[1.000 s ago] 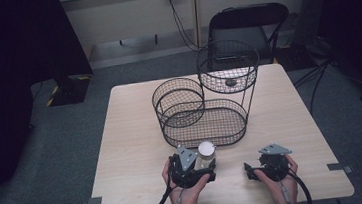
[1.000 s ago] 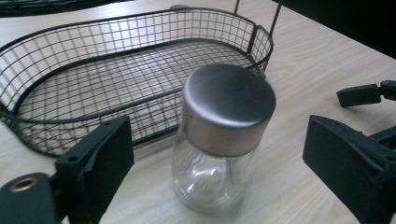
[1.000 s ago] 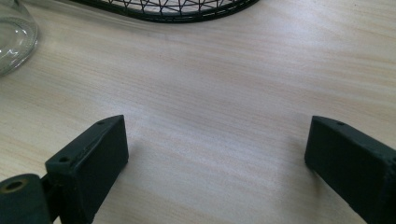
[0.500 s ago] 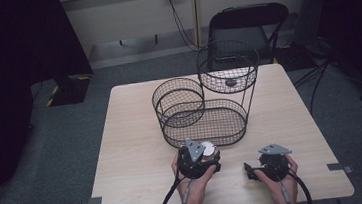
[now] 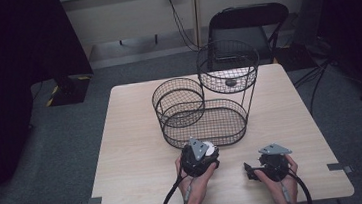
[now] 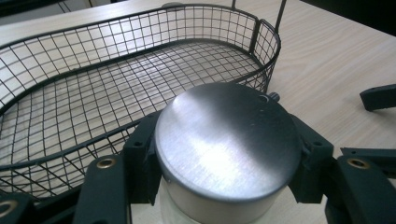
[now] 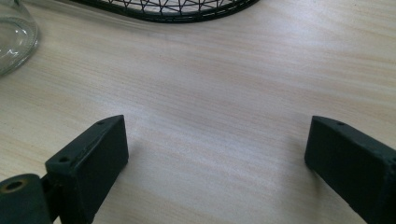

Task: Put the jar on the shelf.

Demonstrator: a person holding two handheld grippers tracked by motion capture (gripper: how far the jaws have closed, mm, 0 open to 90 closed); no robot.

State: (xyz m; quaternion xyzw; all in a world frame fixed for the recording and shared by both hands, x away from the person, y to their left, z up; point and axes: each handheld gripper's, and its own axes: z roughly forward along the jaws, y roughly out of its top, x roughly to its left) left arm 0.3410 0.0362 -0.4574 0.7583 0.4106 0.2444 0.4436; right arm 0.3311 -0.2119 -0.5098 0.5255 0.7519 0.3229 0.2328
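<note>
Wood makes up the table [image 5: 142, 186], pale and smooth, with grey floor all around it and a black chair [image 5: 249, 22] at the far side.

A glass jar [image 6: 224, 154] with a shiny metal lid stands near the front edge of the table. The left gripper [image 5: 200, 156] holds it, one black jaw pressed on each side just under the lid. The jar is upright, so its long way points up.

Just beyond the jar, away from the person, sits the wire basket [image 5: 172, 133]. Its low oval tray is the nearest part, and the rim is right in front of the jar. A round tier stands at the left end and a higher round tier sits on legs at the right.

My guess is the jar goes into the oval tray, so it must rise over the rim and move forward.

The right gripper [image 5: 262, 168] rests on the table to the right, jaws wide apart with nothing between them. It is near the jar but not touching it
</note>
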